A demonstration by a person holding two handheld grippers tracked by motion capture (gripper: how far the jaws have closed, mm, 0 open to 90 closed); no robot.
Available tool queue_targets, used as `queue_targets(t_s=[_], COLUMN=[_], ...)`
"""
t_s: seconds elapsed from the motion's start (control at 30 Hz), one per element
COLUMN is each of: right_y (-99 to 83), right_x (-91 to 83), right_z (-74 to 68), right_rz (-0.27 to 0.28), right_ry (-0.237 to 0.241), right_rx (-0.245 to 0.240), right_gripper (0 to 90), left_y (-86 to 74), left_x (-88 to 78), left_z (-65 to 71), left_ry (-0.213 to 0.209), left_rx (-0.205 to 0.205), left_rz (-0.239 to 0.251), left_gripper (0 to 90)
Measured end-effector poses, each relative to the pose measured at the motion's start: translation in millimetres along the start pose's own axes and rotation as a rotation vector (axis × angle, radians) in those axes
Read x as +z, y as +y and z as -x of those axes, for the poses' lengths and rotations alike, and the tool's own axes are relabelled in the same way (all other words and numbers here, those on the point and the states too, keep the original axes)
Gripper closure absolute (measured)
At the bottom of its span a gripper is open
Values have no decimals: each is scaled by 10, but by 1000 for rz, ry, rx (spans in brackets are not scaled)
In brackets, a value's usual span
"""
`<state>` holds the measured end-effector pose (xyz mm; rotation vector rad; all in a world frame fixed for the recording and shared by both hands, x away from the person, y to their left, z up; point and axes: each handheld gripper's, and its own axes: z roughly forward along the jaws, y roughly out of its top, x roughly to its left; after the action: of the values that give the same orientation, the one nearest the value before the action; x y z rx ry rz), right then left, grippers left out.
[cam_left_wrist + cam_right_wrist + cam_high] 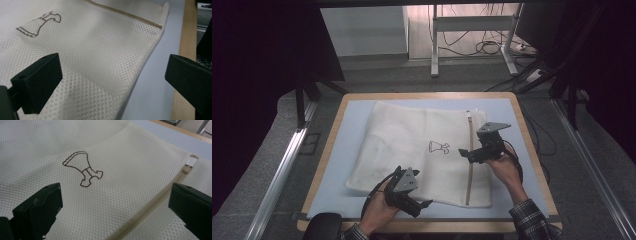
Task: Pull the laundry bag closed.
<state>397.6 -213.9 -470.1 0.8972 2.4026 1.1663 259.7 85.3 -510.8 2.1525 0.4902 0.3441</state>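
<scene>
The left hand-held gripper [424, 204] hangs over the near edge of the tabletop, its jaws spread wide apart with nothing between them. In the left gripper view one jaw stands over the mesh and the other over the pale blue mat [150, 82] and the wooden edge, so the near hem of the bag runs through the gap. The person's left hand [377, 212] grips it from below.

The right hand-held gripper [463, 152] sits over the right part of the bag, also with its jaws apart and empty. In the right gripper view the jaws straddle the mesh, the beige zipper [150, 205] running up between them toward its white end tab [192, 160]. The right hand [507, 170] holds it, with a plaid sleeve [532, 220] at the wrist.

The white mesh laundry bag [412, 145] lies flat in the middle of the tabletop [324, 165], on the blue mat. A small dark outlined emblem [438, 146] is stitched near its centre, just left of the zipper, between the two grippers.

Beyond the far edge, the legs of another table [434, 45] stand on the floor with loose cables [484, 47] beside them.
</scene>
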Motion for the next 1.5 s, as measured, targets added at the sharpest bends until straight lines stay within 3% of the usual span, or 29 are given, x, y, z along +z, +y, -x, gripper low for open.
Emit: queue_targets(t_s=[0.83,1.5], right_y=[-228,-423], right_x=[-179,-466], right_z=[-353,-505], right_rz=[-6,-7], right_ry=[20,-2], right_rx=[-37,-66], right_gripper=[0,0], left_y=[-107,-182], left_x=[-131,-265], left_z=[-105,-171], left_ry=[44,77], left_rx=[-44,-67], left_rz=[-23,-41], left_gripper=[6,4])
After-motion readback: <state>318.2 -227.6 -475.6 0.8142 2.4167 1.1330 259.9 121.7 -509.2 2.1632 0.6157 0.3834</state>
